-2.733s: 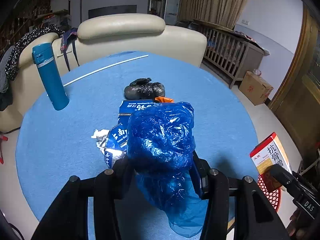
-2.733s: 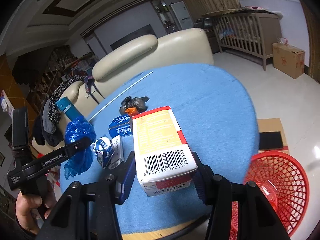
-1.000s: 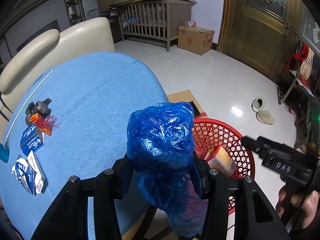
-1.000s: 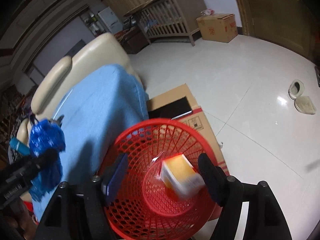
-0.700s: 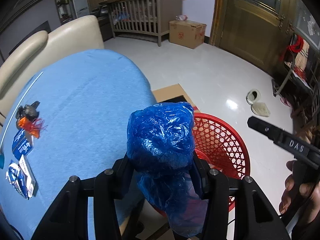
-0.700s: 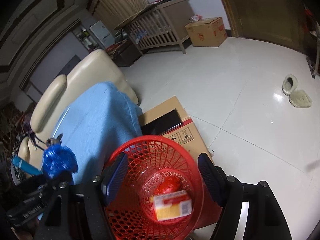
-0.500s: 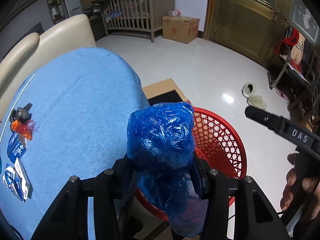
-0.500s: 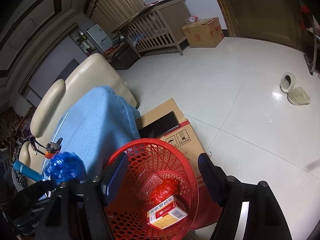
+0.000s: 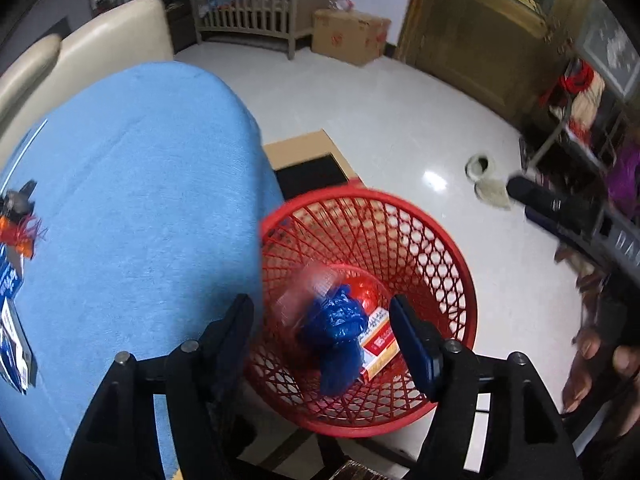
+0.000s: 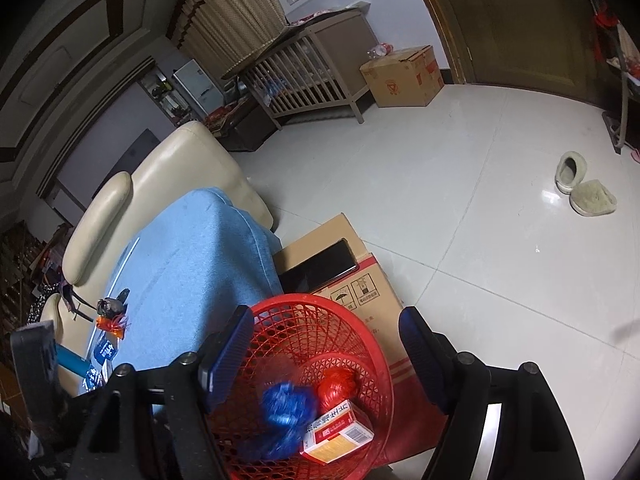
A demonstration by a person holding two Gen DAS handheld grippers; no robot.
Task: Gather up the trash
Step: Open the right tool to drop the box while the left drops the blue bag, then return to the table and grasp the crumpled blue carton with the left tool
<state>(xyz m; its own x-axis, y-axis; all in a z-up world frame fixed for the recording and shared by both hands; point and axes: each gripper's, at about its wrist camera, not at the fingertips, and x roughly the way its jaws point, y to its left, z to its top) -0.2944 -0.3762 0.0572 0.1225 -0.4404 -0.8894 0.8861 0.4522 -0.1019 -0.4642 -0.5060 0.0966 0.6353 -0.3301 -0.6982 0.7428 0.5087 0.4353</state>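
Observation:
A crumpled blue plastic bag (image 9: 336, 328) lies loose in the red mesh basket (image 9: 440, 240) on the floor, against a red and yellow carton (image 9: 380, 344). My left gripper (image 9: 320, 308) hangs over the basket with its jaws opening and nothing between the pads. The right wrist view shows the blue bag (image 10: 288, 404), the carton (image 10: 340, 436) and a red crumpled wad (image 10: 336, 384) inside the basket (image 10: 360, 328). My right gripper (image 10: 326, 316) stands open and empty above it. A black bag with an orange scrap (image 9: 16, 208) and blue packets (image 9: 12, 320) lie on the blue table (image 9: 140, 200).
The basket stands against the table's edge, beside a flat cardboard box (image 10: 360, 280). A cream sofa (image 10: 192, 168) is behind the table. Slippers (image 10: 580, 184), a crib (image 10: 312, 76) and a carton (image 10: 404, 76) are on the white floor. A hand (image 9: 592, 360) holds the right gripper.
The left jaws have spread and the blue bag has dropped out of them into the red basket. The right gripper has drawn up and back from the basket.

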